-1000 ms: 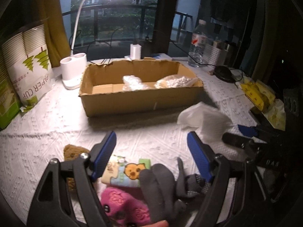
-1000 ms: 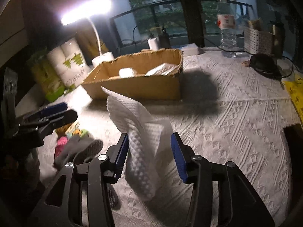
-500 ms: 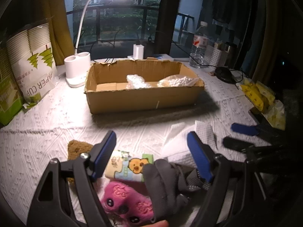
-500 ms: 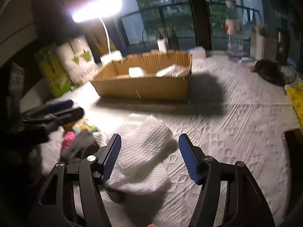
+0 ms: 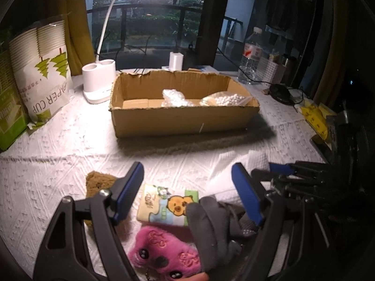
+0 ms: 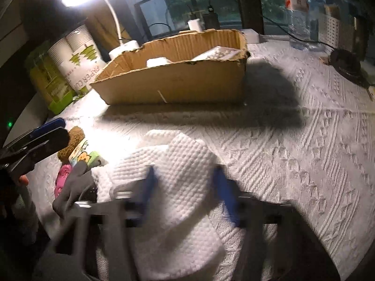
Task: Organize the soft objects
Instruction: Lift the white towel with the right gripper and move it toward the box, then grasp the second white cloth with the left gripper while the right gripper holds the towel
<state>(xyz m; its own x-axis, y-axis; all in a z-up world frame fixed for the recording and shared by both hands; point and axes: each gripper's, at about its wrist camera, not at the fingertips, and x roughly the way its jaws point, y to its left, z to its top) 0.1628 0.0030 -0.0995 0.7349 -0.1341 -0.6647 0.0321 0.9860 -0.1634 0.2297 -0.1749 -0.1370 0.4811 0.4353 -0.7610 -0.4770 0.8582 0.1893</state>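
Paper cups [image 5: 44, 70]: a tall wrapped sleeve stands at the far left edge of the surface [image 5: 58, 140], at about 10 o'clock in the left wrist view, beside a green carton.
Desk lamp [image 5: 98, 84]: its white base sits just left of the box, with the lit head overhead at 12 o'clock.
Cardboard box [image 5: 182, 119]: open-topped, at 12 o'clock from the left tool; two clear plastic bags [image 5: 175, 98] lie inside against its far wall.
Left tool [image 5: 187, 196]: blue-padded jaws spread wide and gripping nothing, poised above the heap of soft things.
Brown plush [image 5: 98, 182]: lies on the surface at 9 o'clock of the heap, partly behind the left finger.
Cartoon packet [image 5: 164, 206]: flat on the surface between the two fingers, printed with a yellow duck-like figure.
Pink plush [image 5: 164, 253]: at 6 o'clock, just below the packet, face up.
Grey glove [image 5: 211, 229]: draped over the packet's right edge and touching the pink plush.
White cloth [image 6: 178, 178]: a waffle-textured heap lying on the surface right of the glove, at 3 o'clock of the heap.
Right tool [image 6: 185, 187]: heavily blurred; its blue pads appear to stand apart on either side of the cloth, and a grip cannot be told.
Water bottle [image 5: 250, 61]: upright at 2 o'clock, behind the box.
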